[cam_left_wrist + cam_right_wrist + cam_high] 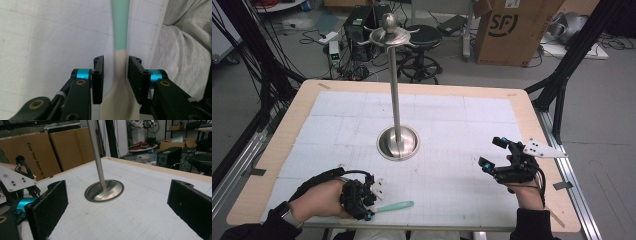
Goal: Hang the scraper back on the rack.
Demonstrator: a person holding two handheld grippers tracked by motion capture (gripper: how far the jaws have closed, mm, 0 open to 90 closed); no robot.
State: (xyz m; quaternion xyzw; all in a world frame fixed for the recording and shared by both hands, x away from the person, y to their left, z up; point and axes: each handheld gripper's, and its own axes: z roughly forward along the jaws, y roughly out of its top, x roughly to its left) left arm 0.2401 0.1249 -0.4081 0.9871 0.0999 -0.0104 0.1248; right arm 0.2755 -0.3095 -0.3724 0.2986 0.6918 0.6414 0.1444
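Observation:
A utensil with a teal handle (394, 206) (121, 30) and a cream lower part lies on the white mat near the table's front edge. My left gripper (372, 207) (115, 75) is lowered over it, one jaw on each side of the cream neck. A narrow gap still shows at the left jaw, so the pads are not pressing. My right gripper (491, 152) (120, 195) hovers wide open at the right of the mat with nothing between its jaws. It faces the round base (103, 191) of a tall metal stand (398, 142).
The stand's pole rises from mid-table to a hooked top (389, 35). Beyond the wooden table edge (412, 86) are a cardboard box (512, 30), a black stool (424, 37), a computer case and cables. The person's grey clothing (182, 50) lies just past the front edge.

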